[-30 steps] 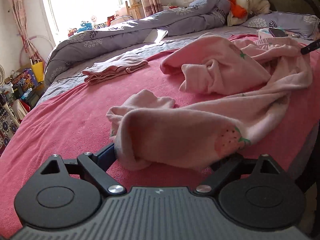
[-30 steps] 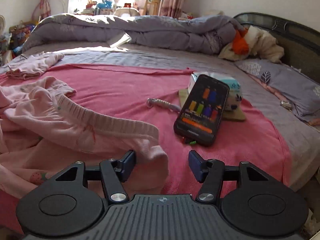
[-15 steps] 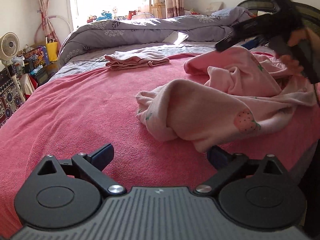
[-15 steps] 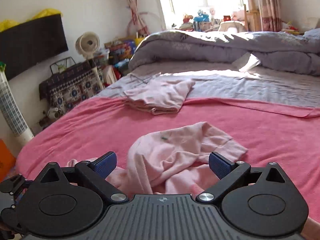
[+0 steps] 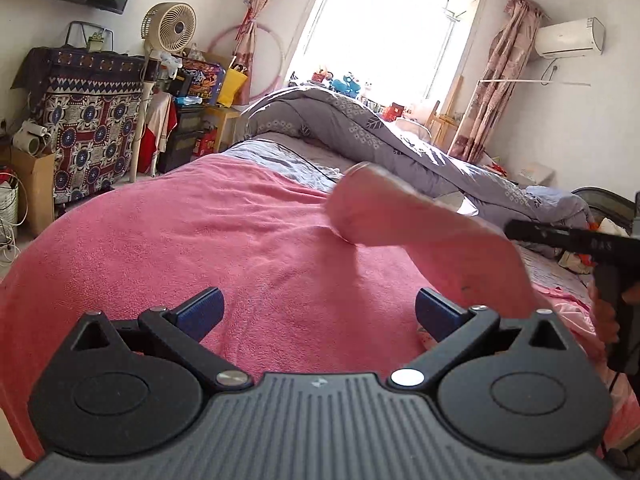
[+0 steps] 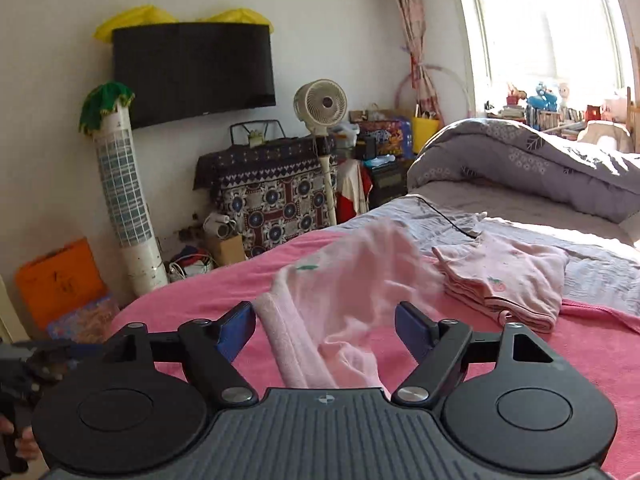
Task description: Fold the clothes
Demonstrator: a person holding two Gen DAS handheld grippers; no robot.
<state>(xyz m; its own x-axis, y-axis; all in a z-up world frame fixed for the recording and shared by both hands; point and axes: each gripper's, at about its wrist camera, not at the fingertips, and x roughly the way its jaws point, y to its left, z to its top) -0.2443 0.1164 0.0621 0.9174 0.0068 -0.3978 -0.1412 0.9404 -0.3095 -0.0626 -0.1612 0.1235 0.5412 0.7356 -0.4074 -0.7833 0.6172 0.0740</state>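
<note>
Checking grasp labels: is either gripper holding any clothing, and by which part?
Nothing is clamped. The left gripper is open over the blanket; the right gripper is open too, the blurred pink garment loose between its fingers.

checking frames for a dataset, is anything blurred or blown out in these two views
Left wrist view: the window is blown out to white, and the pink garment is smeared by motion blur, while the pink blanket stays sharp. Right wrist view: the window glares again, the pink garment's upper edge is blurred, the folded pink clothes are crisp; fisheye bends the television.
</note>
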